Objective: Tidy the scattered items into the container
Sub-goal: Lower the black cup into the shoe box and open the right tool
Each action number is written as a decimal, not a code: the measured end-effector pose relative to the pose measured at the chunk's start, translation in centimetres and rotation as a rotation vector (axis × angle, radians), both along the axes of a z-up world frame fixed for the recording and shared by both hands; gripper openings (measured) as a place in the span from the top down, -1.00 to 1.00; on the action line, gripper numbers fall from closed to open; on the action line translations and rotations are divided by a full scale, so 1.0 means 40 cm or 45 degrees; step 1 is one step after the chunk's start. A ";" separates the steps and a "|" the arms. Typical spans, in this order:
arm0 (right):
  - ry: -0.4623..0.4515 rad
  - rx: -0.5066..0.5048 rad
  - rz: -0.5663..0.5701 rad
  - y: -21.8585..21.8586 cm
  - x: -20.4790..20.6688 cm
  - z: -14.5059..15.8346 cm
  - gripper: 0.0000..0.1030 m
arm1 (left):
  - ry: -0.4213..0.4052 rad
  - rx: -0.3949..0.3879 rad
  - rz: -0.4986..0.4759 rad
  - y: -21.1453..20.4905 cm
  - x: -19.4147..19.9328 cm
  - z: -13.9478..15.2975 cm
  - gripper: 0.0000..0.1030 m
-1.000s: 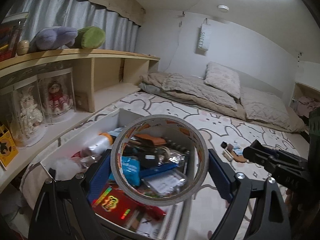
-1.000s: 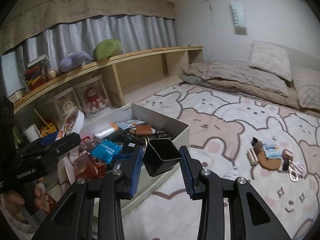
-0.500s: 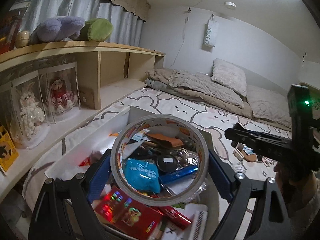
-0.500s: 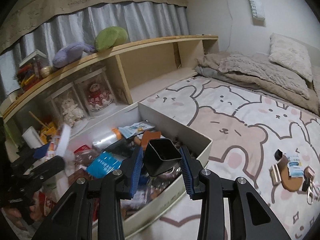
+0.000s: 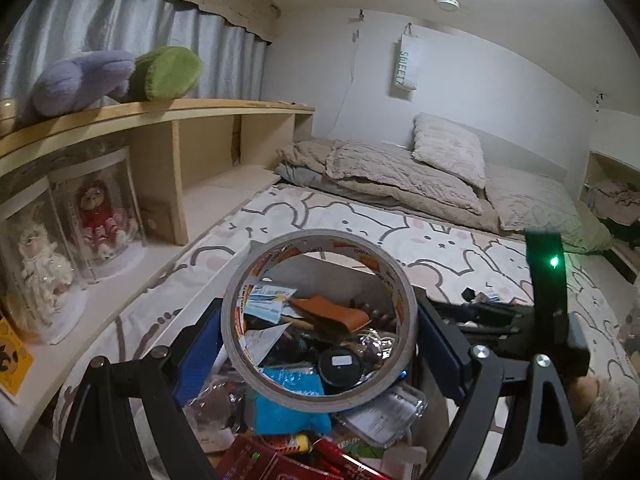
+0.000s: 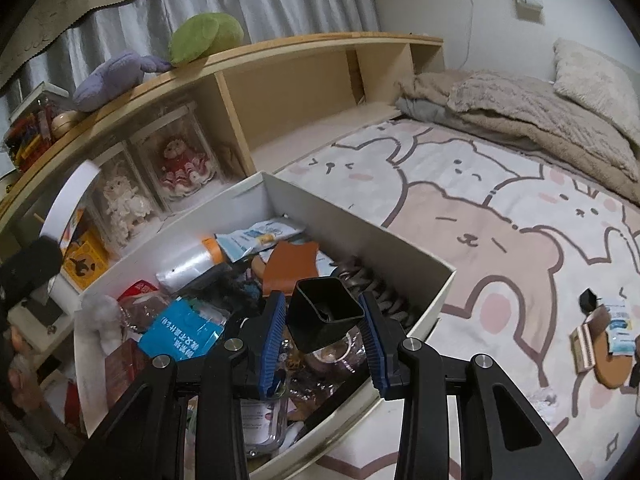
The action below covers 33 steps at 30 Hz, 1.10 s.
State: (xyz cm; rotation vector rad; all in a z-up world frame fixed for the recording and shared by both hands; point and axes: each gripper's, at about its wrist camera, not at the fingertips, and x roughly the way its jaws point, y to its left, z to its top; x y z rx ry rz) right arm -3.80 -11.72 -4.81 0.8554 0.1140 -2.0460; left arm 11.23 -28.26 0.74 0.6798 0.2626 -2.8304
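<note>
Over a crowded white box (image 6: 352,216) on a bear-print bed (image 6: 500,240), the left gripper (image 5: 320,334) clamps a tape roll (image 5: 318,316) while the right gripper (image 6: 324,324) pinches a small black cup (image 6: 324,312), both items poised above the heaped contents. The cup hangs near the box's bedside wall; let go there, it could likely tip off the pile or over the rim. The roll, held on edge, might roll once freed. A blue packet (image 6: 180,338), an orange pouch (image 6: 290,266) and a clear tub (image 6: 264,416) leave little flat room. More strays (image 6: 600,344) lie well apart on the bed; dolls in jars (image 5: 100,224) line the shelf (image 5: 160,110).
</note>
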 end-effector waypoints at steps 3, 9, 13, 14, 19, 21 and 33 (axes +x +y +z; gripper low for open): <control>-0.016 0.009 0.032 -0.005 0.009 -0.006 0.26 | -0.011 0.038 -0.025 -0.008 -0.015 0.001 -0.75; -0.023 0.055 0.103 -0.017 0.036 -0.015 0.27 | -0.031 0.096 -0.045 -0.018 -0.038 -0.006 -0.75; 0.004 0.059 0.102 -0.009 0.054 -0.015 0.12 | -0.051 0.117 -0.058 -0.017 -0.046 -0.013 -0.75; 0.005 0.049 0.101 -0.005 0.055 -0.014 -0.08 | -0.058 0.118 -0.059 -0.018 -0.048 -0.015 -0.75; 0.010 0.013 0.110 0.011 0.065 0.001 -0.62 | -0.076 0.131 -0.052 -0.033 -0.054 -0.011 -0.75; 0.010 -0.005 0.113 0.022 0.071 0.008 -0.62 | -0.084 0.161 -0.057 -0.044 -0.060 -0.008 -0.75; 0.009 -0.048 0.157 0.060 0.132 0.024 -0.62 | -0.210 0.161 -0.010 -0.085 -0.158 -0.007 -0.75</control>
